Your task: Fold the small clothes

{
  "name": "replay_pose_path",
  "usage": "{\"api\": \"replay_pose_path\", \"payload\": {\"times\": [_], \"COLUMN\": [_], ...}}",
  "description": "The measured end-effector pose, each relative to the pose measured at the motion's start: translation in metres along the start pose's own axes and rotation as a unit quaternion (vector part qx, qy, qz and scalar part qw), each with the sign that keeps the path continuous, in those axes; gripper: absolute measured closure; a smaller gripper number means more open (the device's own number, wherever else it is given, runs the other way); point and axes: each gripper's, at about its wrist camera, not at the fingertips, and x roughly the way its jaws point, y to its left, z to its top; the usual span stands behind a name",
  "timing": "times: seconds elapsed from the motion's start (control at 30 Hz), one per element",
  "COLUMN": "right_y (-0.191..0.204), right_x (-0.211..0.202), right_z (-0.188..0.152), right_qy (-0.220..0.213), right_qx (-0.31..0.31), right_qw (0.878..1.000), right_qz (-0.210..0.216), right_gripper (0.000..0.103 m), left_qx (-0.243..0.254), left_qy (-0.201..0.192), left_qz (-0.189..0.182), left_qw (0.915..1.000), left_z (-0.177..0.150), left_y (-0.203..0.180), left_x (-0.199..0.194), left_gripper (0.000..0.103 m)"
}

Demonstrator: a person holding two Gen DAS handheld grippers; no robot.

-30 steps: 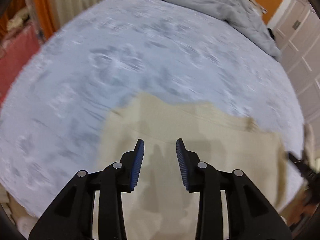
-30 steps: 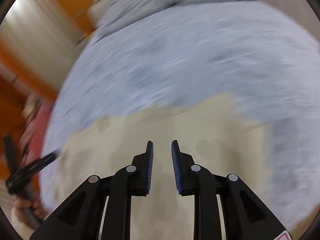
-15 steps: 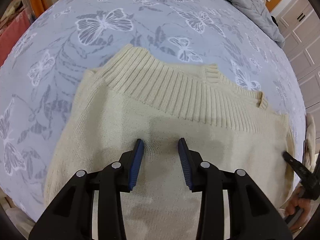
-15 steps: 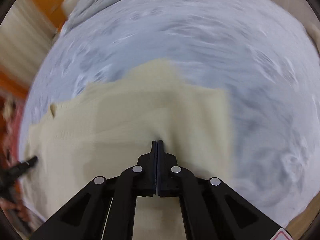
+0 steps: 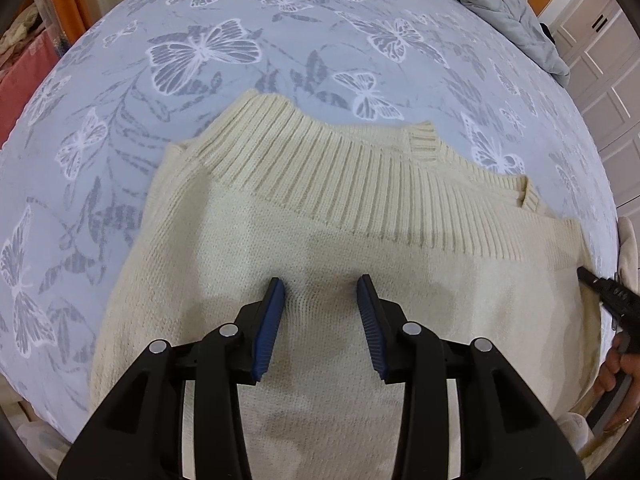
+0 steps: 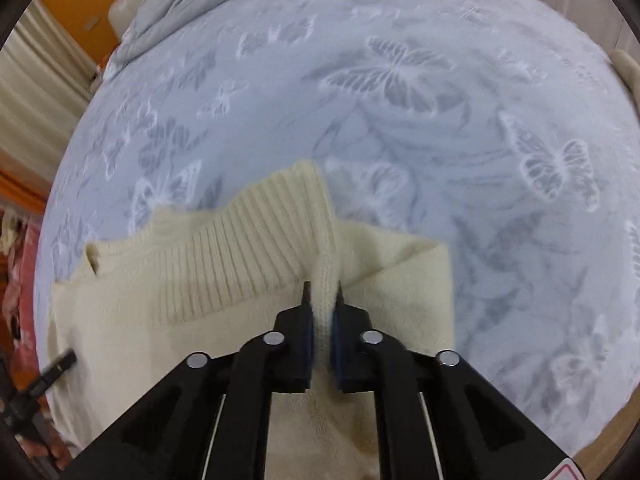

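A cream knit sweater (image 5: 328, 208) lies folded on the bed, its ribbed hem band across the top. My left gripper (image 5: 320, 288) is open, fingertips resting on the knit below the ribbed band, nothing between the pads. In the right wrist view my right gripper (image 6: 322, 294) is shut on a raised fold of the sweater (image 6: 224, 264) near its ribbed edge, lifting it slightly. The right gripper's tip shows at the right edge of the left wrist view (image 5: 600, 286).
The bed is covered by a pale blue butterfly-print sheet (image 5: 240, 52). A grey quilt (image 5: 508, 4) is bunched at the far edge. White cupboard doors (image 5: 604, 40) stand at the right. Red fabric (image 5: 20, 88) lies off the left side.
Both grippers came down onto the sweater. The right gripper closed and now pinches a fold of the knit. The left gripper stayed open and settled on the fabric.
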Motion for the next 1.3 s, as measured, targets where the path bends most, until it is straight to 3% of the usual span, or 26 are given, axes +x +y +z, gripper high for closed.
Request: {"api": "replay_pose_path", "payload": {"times": [0.03,0.13,0.17,0.27,0.33,0.43,0.57,0.7,0.83,0.93,1.03,1.17,1.23,1.3], "right_y": [-0.011,-0.037,-0.039,-0.026,-0.014,0.009,0.047,0.086,0.118,0.139,0.143,0.133,0.118,0.092], "right_x": [-0.007,0.030,0.035,0.014,-0.012,-0.048,-0.062,-0.049,-0.039,-0.039,-0.020,-0.025,-0.043,-0.059], "right_z": [0.003,-0.004,-0.006,-0.004,-0.005,-0.025,-0.074,-0.136,-0.169,-0.176,-0.180,-0.170,-0.155,-0.140], "right_qy": [-0.016,0.050,0.053,0.034,-0.006,-0.039,-0.007,0.052,0.094,0.092,0.105,0.113,0.079,0.054], "right_qx": [0.022,0.048,0.046,0.032,0.007,-0.026,-0.079,-0.116,-0.138,-0.170,-0.189,-0.154,-0.129,-0.094], "right_qw": [1.000,0.998,0.998,0.999,0.999,0.999,0.996,0.989,0.981,0.976,0.974,0.979,0.987,0.993], "right_qz": [0.010,-0.009,-0.007,-0.018,-0.034,-0.023,0.033,0.075,0.102,0.097,0.066,0.073,0.055,0.038], "right_gripper": [0.096,0.097,0.098,0.091,0.088,0.083,0.083,0.083,0.084,0.084,0.086,0.090,0.089,0.089], "left_qx": [-0.001,-0.006,-0.004,-0.005,-0.024,-0.046,-0.071,-0.113,-0.173,-0.156,-0.130,-0.148,-0.123,-0.076], "left_qy": [0.001,0.004,0.003,0.002,-0.001,-0.027,-0.051,-0.031,-0.017,-0.011,0.016,0.031,0.022,-0.015], "left_qz": [-0.002,-0.010,-0.009,-0.015,-0.038,-0.054,-0.039,-0.029,-0.066,-0.058,-0.025,-0.014,0.012,0.030], "left_qw": [1.0000,0.9999,0.9999,0.9999,0.9990,0.9972,0.9954,0.9927,0.9826,0.9860,0.9911,0.9884,0.9922,0.9965], "left_z": [0.000,0.001,0.001,0.001,-0.001,-0.014,-0.045,-0.076,-0.096,-0.095,-0.095,-0.094,-0.091,-0.084], "left_y": [0.001,0.004,0.003,0.005,0.013,0.035,0.082,0.130,0.154,0.145,0.133,0.134,0.124,0.104], "left_x": [0.000,0.003,0.004,0.000,-0.009,-0.040,-0.078,-0.084,-0.076,-0.068,-0.048,-0.043,-0.056,-0.081], "left_gripper": [0.065,0.064,0.064,0.064,0.064,0.050,0.050,0.050,0.050,0.051,0.057,0.057,0.058,0.059]}}
